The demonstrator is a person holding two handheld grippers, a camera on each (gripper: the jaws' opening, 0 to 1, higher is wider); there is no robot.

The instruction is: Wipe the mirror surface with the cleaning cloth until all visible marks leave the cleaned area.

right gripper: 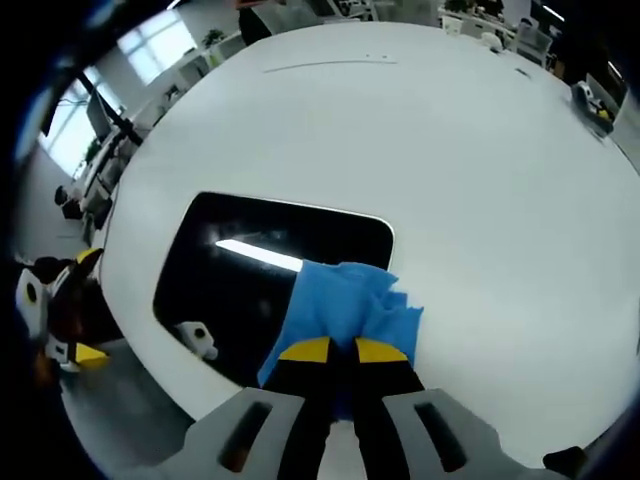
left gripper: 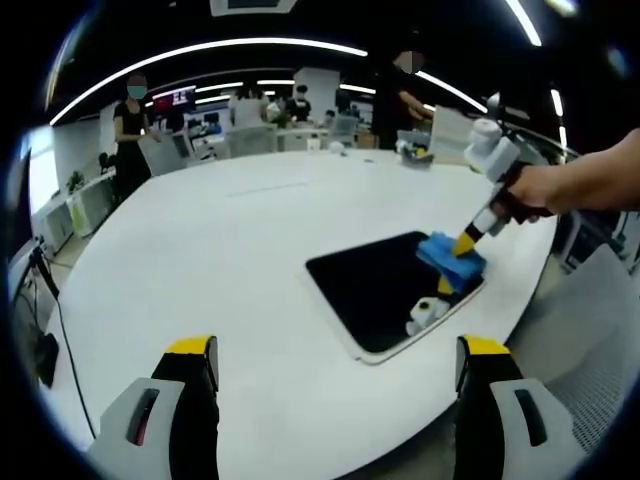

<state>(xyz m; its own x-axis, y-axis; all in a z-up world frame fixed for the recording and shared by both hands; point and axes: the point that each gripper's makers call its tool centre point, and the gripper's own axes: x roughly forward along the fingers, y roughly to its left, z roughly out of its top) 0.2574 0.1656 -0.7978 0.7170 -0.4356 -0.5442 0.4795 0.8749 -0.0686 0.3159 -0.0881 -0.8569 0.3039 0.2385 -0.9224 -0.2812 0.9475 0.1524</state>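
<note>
An open office with ceiling strip lights lies behind a broad white bench (left gripper: 200, 260). The mirror (left gripper: 385, 290), a dark rounded rectangle, lies flat on the bench close to its near edge, at about 3 o'clock from the left gripper (left gripper: 335, 395), whose fingers stand wide apart and hold nothing. The right gripper (right gripper: 343, 352) has its fingers pinched tight on the blue cloth (right gripper: 340, 305), which is pressed on the mirror's corner nearest that gripper.

In the left gripper view the mirror's long axis runs from 7 toward 1 o'clock, slanting away across the bench.

To wipe well, I judge it best to keep the cloth flat, press evenly, and sweep in overlapping strokes along that long axis. Stay clear of the rim so the mirror does not slide toward the bench edge.
</note>
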